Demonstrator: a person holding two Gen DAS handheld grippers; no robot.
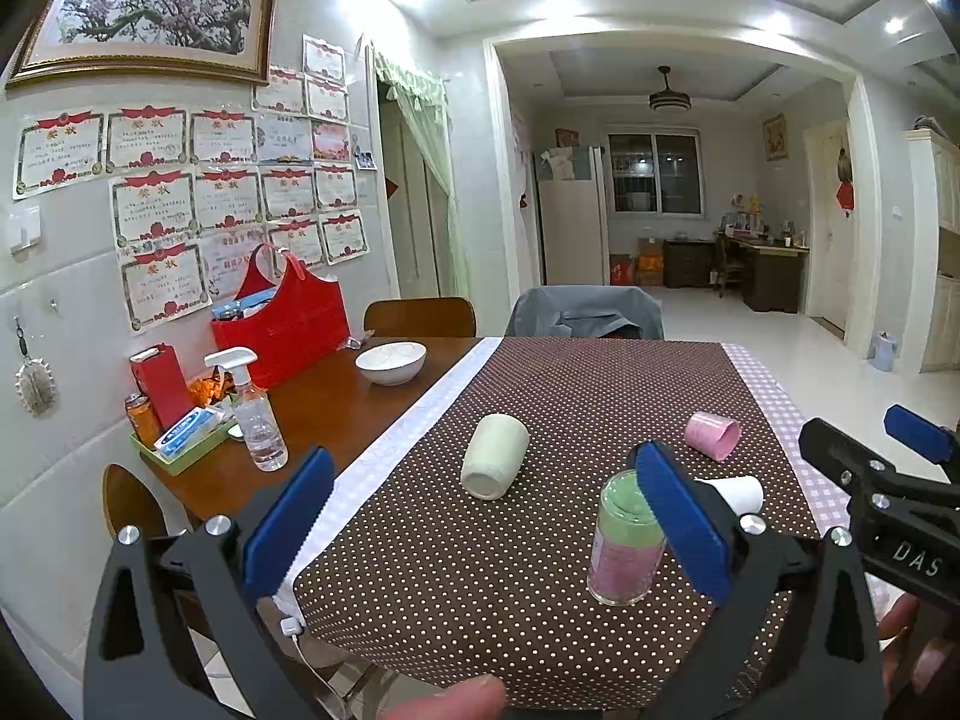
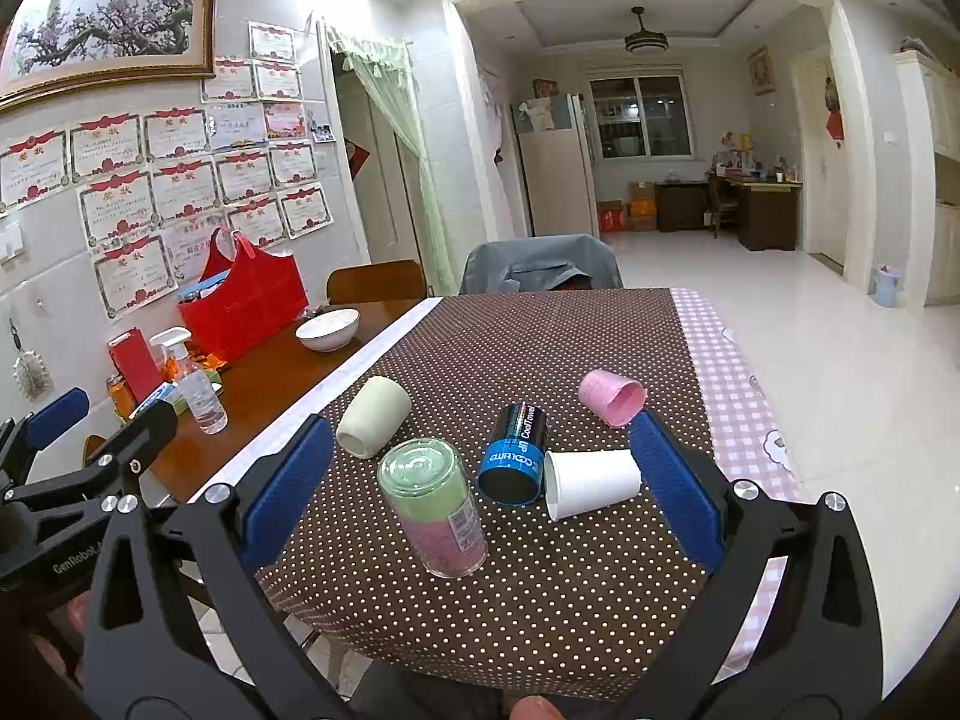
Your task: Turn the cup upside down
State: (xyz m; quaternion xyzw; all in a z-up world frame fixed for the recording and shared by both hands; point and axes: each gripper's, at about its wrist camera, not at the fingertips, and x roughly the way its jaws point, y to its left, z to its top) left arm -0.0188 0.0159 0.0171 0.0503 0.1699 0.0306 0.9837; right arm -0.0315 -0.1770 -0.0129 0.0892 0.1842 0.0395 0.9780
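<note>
– Looking from the right tongs (image 2: pixel 480 423), which cup do we turn?

– I cannot tell for sure. The glass (image 2: pixel 432 510) stands nearest, between the two fingers, and I think it is already mouth down with something green and pink inside. Three others lie on their side on the cloth (image 2: pixel 540 348). The white cup (image 2: pixel 591 483) is just inside the right finger, the cream cup (image 2: pixel 373 417) is ahead of the left finger, and the pink cup (image 2: pixel 612 396) is further ahead on the right.

– And the blue can (image 2: pixel 513 459)?

– It lies touching the white cup, between it and the glass. It is not a cup.

– How are the tongs?

– Both are spread wide and hold nothing. The left tongs (image 1: pixel 483 453) have the cream cup straight ahead between the fingers and the glass close to the right finger.

– How will the cups handle?

– The white one looks like paper, so it is probably very light and soft and a hard squeeze would crush it. I would take it across the middle of the wall, gently. The cream one looks stiff and heavier, and it may roll when touched, so I would close on both sides at once. The glass would be slippery and fragile
</note>
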